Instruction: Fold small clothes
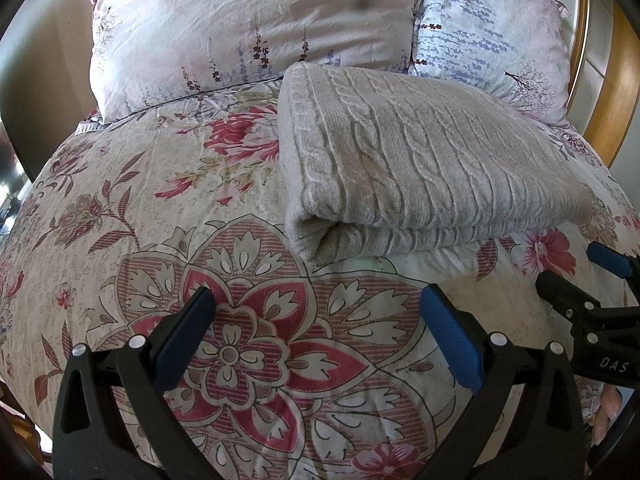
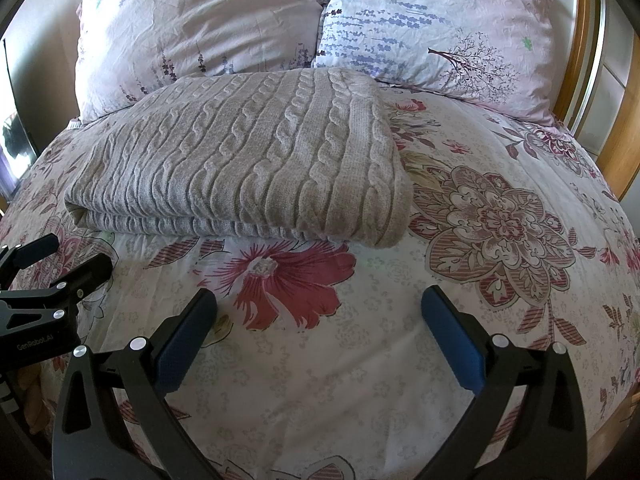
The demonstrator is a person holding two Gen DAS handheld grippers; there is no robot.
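Parted left claw faces the neatly folded cable-knit sweater.

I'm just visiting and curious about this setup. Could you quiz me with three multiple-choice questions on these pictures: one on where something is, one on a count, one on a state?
1. Where does the sweater lie?
A. on the floral quilt
B. on a chair
C. on the floor

2. How many pillows are at the headboard?
A. one
B. two
C. four

3. How is the sweater?
A. spread flat
B. hanging
C. folded

Answers:
1. A: it rests on the quilt, beyond the open left gripper and right gripper.
2. B: the left pillow and right pillow sit side by side.
3. C: stacked layers show along its near edge.
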